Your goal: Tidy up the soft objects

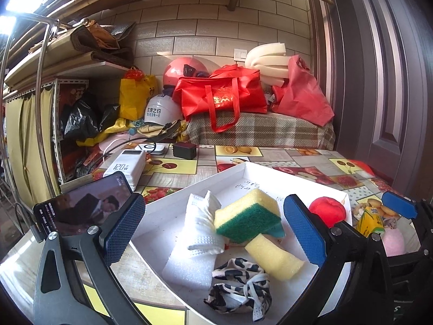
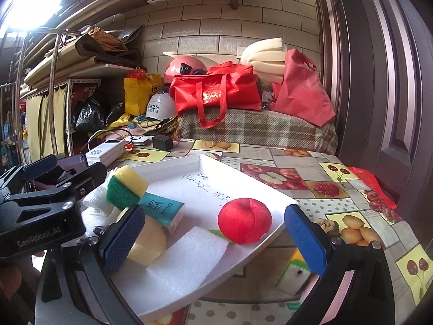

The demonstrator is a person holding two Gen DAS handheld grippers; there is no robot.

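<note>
Hovering released at the white tray's (image 2: 270, 189) near rim, the right hand-held gripper (image 2: 215, 239) is flanking a red plush apple (image 2: 245, 220); the left hand-held gripper (image 1: 213, 228) is gaping too.

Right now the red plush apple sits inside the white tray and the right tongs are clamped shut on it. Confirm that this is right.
Not quite. The red plush apple does sit inside the white tray, but the right tongs are not clamped on it: their blue pads stand wide apart with nothing between them pressed or held. The right wrist view shows this; the apple lies free on the tray floor.
</note>
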